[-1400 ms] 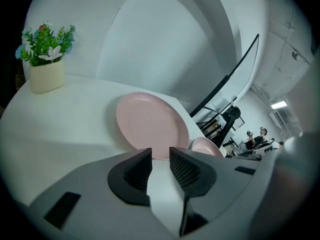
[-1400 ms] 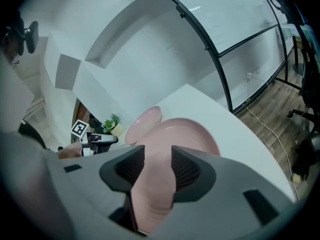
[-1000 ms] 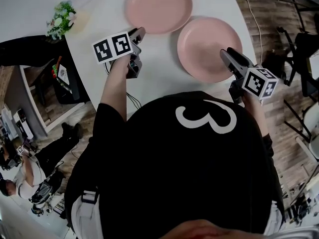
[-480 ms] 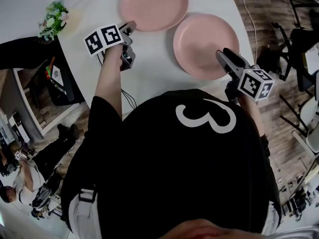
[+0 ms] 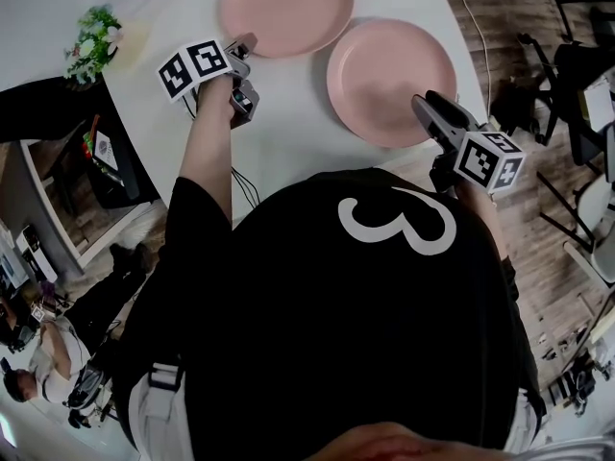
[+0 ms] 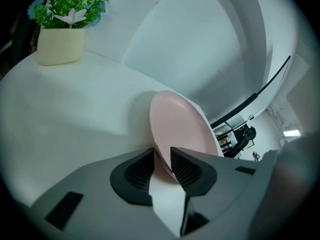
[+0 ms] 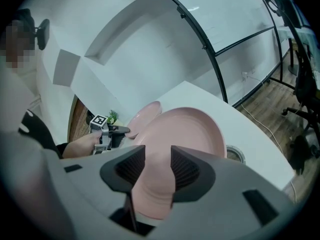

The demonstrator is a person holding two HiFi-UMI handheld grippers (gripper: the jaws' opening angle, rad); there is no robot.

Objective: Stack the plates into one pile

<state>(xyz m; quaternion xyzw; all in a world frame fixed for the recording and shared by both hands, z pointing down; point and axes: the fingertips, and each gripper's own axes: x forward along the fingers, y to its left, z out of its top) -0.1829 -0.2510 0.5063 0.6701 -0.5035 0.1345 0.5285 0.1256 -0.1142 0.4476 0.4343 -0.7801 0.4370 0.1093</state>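
Note:
Two pink plates lie side by side on the white table: the far left plate and the right plate. My left gripper sits at the left plate's near-left rim. In the left gripper view that plate has its rim between the pads of my left gripper, whose jaws have just been closing a little and still stand apart. My right gripper hovers at the right plate's near rim. Seen in the right gripper view, my right gripper is open, with the right plate showing between its jaws.
A small potted plant stands at the table's left edge, also seen in the left gripper view. A round grommet sits in the tabletop beside the right plate. Chairs and cables stand on the wood floor to the right.
My left gripper has moved up and left to the left plate's rim and rolled slightly. The right gripper has stayed at the right plate's near rim.

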